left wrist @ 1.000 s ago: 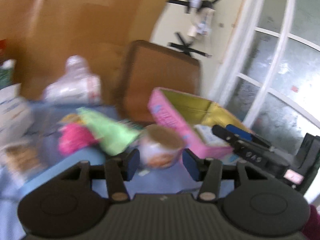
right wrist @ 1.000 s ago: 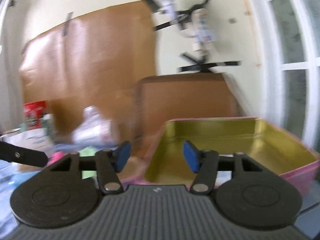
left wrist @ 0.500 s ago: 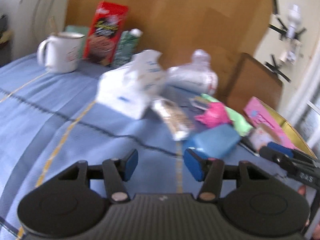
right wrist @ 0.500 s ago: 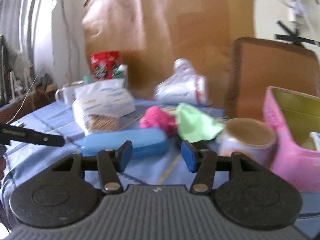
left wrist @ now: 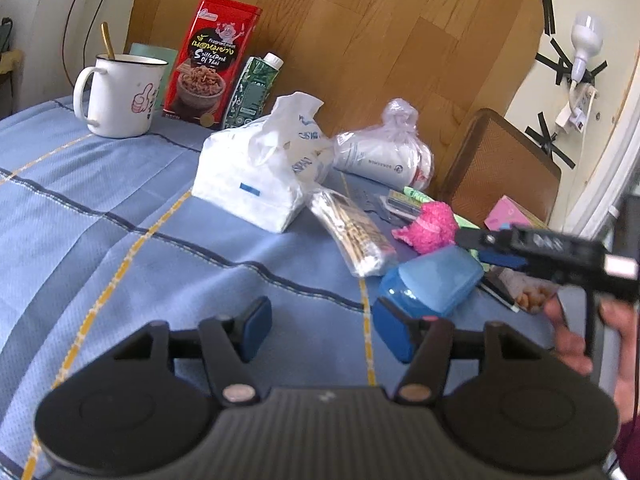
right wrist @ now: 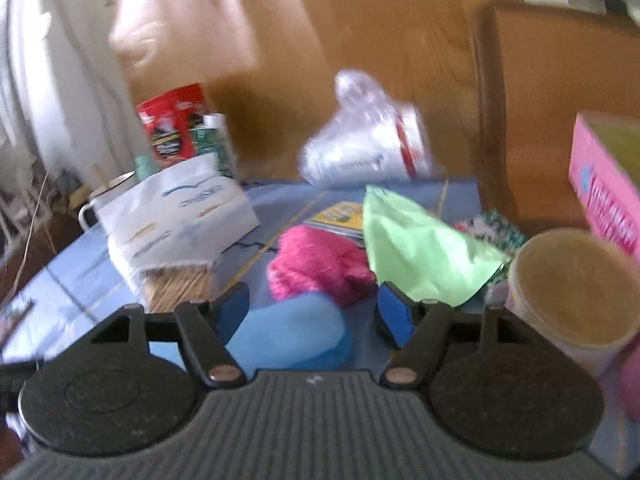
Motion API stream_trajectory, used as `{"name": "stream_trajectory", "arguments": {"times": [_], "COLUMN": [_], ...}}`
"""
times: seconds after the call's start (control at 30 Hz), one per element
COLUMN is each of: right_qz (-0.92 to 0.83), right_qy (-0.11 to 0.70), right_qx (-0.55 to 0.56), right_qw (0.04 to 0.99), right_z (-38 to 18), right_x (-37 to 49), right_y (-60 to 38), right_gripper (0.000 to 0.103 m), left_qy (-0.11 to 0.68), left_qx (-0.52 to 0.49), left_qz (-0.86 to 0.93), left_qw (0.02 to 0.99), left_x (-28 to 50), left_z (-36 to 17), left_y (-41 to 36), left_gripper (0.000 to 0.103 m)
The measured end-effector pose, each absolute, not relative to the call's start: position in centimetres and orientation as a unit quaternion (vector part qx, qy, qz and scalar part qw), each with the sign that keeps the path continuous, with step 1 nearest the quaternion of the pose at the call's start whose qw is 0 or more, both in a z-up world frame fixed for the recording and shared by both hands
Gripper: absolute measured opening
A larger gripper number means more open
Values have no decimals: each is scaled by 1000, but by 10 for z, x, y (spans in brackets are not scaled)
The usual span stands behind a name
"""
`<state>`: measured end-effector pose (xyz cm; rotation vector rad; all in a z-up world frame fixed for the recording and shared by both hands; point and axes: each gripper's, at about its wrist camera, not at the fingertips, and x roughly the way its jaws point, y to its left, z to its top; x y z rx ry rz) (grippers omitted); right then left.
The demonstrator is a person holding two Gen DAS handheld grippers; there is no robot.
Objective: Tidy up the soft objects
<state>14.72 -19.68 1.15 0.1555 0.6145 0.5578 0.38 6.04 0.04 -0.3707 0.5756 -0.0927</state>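
Our left gripper (left wrist: 320, 330) hangs over the blue striped cloth (left wrist: 120, 216) that covers the bench, its jaws spread wide with nothing between them and touching nothing. Our right gripper (right wrist: 314, 312) is spread just as wide above the near end of a blue case (right wrist: 292, 336), which lies between its two blue pads (right wrist: 394, 314); that view is blurred, so we cannot tell whether either pad touches the case. In the left view the right gripper (left wrist: 516, 246) reaches in from the right, over the same blue case (left wrist: 430, 282).

Just ahead of the right gripper we count one fuzzy pink ball (right wrist: 320, 266), touching the far end of the case, and one pale green cloth (right wrist: 416, 248) beside it, ahead and to the right. To the right of that gripper stands one round tub (right wrist: 572, 300) with a brown lid, and past it one pink box (right wrist: 608, 184), open at the top. Ahead and to the left is one white bag (right wrist: 180, 220) with wooden sticks showing at its near edge.

From the left gripper, the white bag (left wrist: 260, 176) lies straight ahead, well apart. Beyond it to the right is one knotted clear bag (left wrist: 384, 152). A clear pack of sticks (left wrist: 352, 232) lies between the white bag and the case. Far ahead to the left we count one white mug (left wrist: 120, 96) holding a spoon, one red pouch (left wrist: 212, 60) and one green carton (left wrist: 252, 92), lined up along the wooden board (left wrist: 380, 40).
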Motion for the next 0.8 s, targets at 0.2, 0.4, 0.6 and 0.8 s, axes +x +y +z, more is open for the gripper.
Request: {"name": "stream_trajectory", "arguments": {"times": [0.2,0.4,0.6,0.8], "right_qz": [305,337,369,359], "right_qy": [342,326,284,292], "right_qx": [135,111,118,123], "right_qw": [879,876,877,878], "right_z": [1,6,5,-5], "right_x": [153,103,66,71], "right_y": [-203,-210,-232,-237], "right_gripper": [55,57,57,58], "left_qy": [282,280,278,277], "left_qx": [-173,-185,-198,-205], "left_qz": [-42,-37,-41,-43], "left_qw": [943,941,939,938], "left_x": [4,3,3,3], "left_z": [1,0,-1,-1], "left_y": [58,63,67,68], "left_gripper": [58,58,59,59]}}
